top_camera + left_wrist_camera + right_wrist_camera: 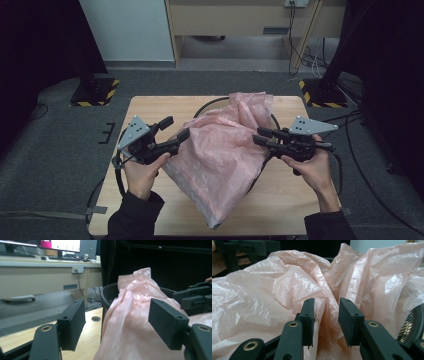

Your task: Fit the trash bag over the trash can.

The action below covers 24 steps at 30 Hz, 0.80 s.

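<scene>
A crumpled pink plastic bag [220,155] lies draped over a black mesh bin [209,104] on the wooden table [150,107]. My left gripper [173,129] stands wide open at the bag's left edge, its lower jaw touching the plastic. In the left gripper view the bag [132,315] rises between and beyond the spread jaws, in front of the bin [110,293]. My right gripper [261,136] is at the bag's right side. Its jaws are a little apart, with a fold of the bag [287,290] running into the gap, not pinched.
The bin's mesh wall [410,323] shows beside the right jaw. Cables [119,175] trail from both grippers over the table's edges. A desk with monitors [50,262] stands beyond the table, and black stands with hazard-striped bases [95,90] flank its far corners.
</scene>
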{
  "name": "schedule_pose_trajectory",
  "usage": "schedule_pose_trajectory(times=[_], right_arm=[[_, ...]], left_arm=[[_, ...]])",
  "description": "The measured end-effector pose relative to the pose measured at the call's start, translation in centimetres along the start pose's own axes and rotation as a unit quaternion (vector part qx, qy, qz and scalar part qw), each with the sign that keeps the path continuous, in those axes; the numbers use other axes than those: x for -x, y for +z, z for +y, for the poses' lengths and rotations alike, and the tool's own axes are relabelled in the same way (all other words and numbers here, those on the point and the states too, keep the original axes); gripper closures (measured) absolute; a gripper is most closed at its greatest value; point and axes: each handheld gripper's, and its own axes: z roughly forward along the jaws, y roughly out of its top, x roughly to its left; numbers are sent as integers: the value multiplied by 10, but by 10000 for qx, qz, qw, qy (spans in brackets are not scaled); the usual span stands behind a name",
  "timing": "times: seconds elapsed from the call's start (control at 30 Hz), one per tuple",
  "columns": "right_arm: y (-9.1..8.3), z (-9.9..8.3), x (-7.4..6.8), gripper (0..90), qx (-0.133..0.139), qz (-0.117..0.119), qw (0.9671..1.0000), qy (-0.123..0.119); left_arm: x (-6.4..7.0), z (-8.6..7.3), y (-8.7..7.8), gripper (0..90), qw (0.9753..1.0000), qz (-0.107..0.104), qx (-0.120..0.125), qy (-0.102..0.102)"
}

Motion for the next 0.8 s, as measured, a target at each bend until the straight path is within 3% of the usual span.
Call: schedule_pose_trajectory(times=[0.17, 0.2, 0.23, 0.27, 0.3, 0.37, 0.4, 0.47, 0.6, 0.73, 0.8], right_arm=[[0, 0, -2, 637, -9, -52, 10000, 1], [0, 0, -2, 635, -1, -65, 10000, -15], [0, 0, -2, 635, -1, -65, 10000, -15], [0, 0, -2, 627, 0, -79, 10000, 3], [0, 0, -2, 627, 4, -79, 10000, 5], [0, 0, -2, 624, 19, -102, 9999, -2], [0, 0, -2, 624, 19, -102, 9999, -2], [-1, -1, -3, 609, 55, -122, 9999, -16], [-3, -1, -4, 577, 117, -181, 9998, -29], [-9, 2, -6, 545, 353, -165, 9992, 23], [-18, 8, -13, 474, 671, -50, 9977, 66]], left_arm=[[-9, -16, -5, 289, 9995, -139, -86, -282], [-11, -22, -4, 289, 9985, -275, -154, -445], [-11, -22, -4, 289, 9985, -275, -154, -445], [-12, -28, -1, 292, 9971, -429, -118, -621], [-12, -30, 1, 306, 9967, -477, -102, -654], [-12, -34, 3, 408, 9957, -584, -70, -713], [-12, -35, 4, 408, 9950, -640, -50, -761], [-11, -40, 5, 617, 9949, -668, -33, -749], [-9, -37, 3, 834, 9944, -781, 50, -711], [-3, -27, 1, 891, 9935, -884, 145, -699], [1, -21, 0, 894, 9940, -838, 143, -693]])
